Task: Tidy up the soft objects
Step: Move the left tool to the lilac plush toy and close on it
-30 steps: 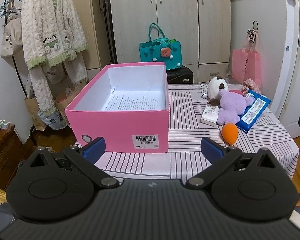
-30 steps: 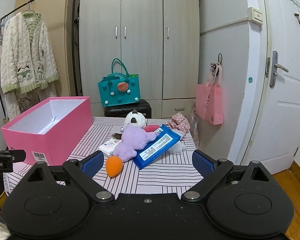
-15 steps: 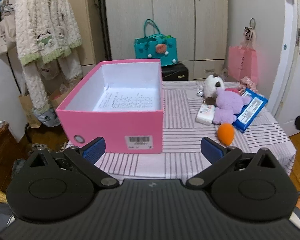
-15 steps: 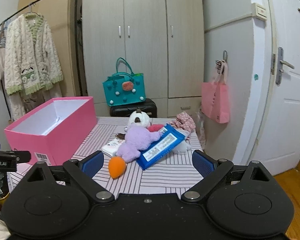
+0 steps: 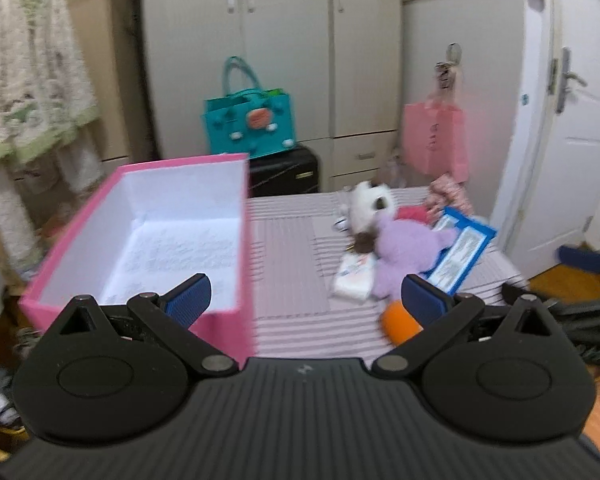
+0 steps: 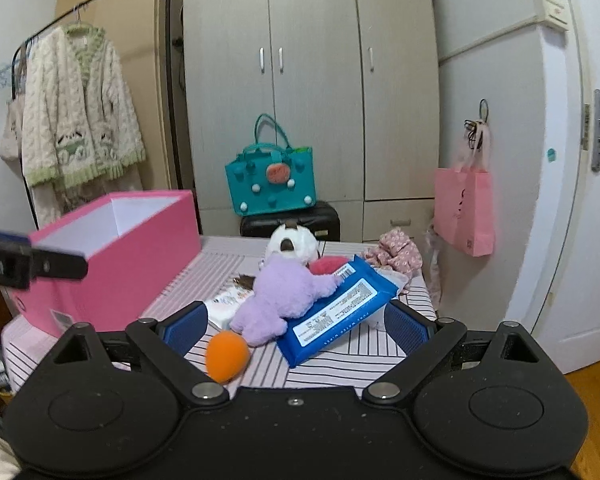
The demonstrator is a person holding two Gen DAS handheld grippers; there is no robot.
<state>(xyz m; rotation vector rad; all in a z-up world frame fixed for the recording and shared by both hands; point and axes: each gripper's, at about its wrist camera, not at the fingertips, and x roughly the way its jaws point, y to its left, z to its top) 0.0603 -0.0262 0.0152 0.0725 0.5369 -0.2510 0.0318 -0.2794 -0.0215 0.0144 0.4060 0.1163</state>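
The orange egg-shaped soft sponge [image 6: 226, 355] lies low centre-left, just ahead of the right gripper [image 6: 296, 326], whose jaws gape wide and empty; the left gripper [image 5: 306, 294], equally wide, sits farther off.

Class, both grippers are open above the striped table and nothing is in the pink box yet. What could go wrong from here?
1. The purple plush lies partly on the blue wipes pack, so lifting it may drag the pack.
2. The orange ball sits near the table's front edge; a nudge from the right gripper could roll it off.
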